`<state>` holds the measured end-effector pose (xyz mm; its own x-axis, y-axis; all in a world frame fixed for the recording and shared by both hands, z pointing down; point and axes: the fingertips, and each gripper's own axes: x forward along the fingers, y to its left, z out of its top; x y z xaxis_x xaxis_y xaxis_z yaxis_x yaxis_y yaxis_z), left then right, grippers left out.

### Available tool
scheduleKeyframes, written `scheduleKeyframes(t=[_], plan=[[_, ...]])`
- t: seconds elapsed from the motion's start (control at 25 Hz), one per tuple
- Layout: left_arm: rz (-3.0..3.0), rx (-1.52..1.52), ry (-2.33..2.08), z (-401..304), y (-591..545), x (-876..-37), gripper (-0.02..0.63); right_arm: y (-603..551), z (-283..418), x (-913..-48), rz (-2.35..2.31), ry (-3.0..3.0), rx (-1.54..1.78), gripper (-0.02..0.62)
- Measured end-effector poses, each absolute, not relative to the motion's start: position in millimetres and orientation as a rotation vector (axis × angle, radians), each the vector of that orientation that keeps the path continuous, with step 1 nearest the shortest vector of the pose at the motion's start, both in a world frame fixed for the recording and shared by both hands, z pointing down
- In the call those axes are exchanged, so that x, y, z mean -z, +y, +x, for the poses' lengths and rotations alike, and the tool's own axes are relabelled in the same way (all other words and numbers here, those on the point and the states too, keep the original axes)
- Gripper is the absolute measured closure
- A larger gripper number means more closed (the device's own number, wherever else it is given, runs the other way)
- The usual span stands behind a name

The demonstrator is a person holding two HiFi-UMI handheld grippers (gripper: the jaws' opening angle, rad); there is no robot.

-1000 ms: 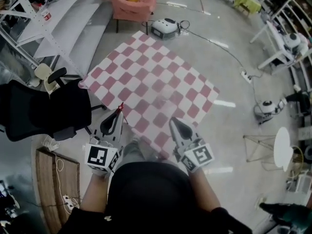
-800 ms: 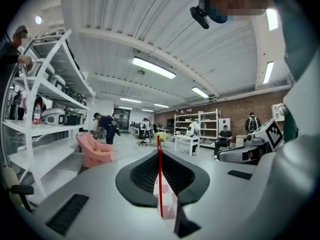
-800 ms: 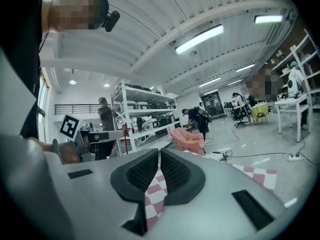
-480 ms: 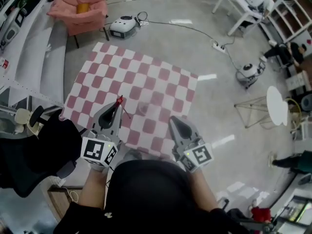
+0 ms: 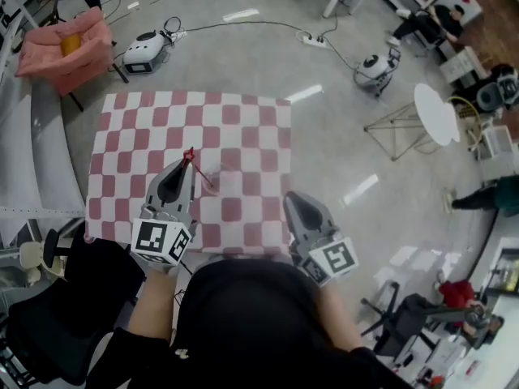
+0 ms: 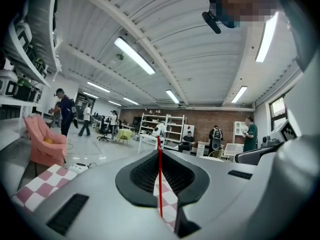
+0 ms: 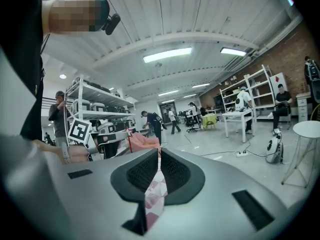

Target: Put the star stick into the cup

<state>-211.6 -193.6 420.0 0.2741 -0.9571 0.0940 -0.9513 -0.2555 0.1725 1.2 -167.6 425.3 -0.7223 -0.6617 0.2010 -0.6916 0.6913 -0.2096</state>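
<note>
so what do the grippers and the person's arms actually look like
The left gripper and right gripper look the same. Each has a smooth grey shell that tapers to a point, with black textured pads lining the jaws. At the back of each sits a white cube printed with black square markers. No cables show. The person wears a black top that leaves the forearms bare.

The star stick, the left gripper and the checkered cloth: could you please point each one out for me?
star stick point(image 6: 160, 184): left gripper view, on the red shaft between the jaws.
left gripper point(image 5: 186, 165): head view, at its jaw tips.
checkered cloth point(image 5: 243, 128): head view, on a bare stretch.
</note>
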Motion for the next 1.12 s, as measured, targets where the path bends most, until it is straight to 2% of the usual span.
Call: scheduleKeyframes(t=[0.6,1.12], plan=[[2.437,-0.086,-1.591,-183,-209,-515,0.552,-143,20,-459,1.324,-2.595,-0.476,0.565],[2.425,-0.164,-1.608,-185,-223,-554,0.551,-135,30,-472,1.359,-2.534,-0.446,0.566]])
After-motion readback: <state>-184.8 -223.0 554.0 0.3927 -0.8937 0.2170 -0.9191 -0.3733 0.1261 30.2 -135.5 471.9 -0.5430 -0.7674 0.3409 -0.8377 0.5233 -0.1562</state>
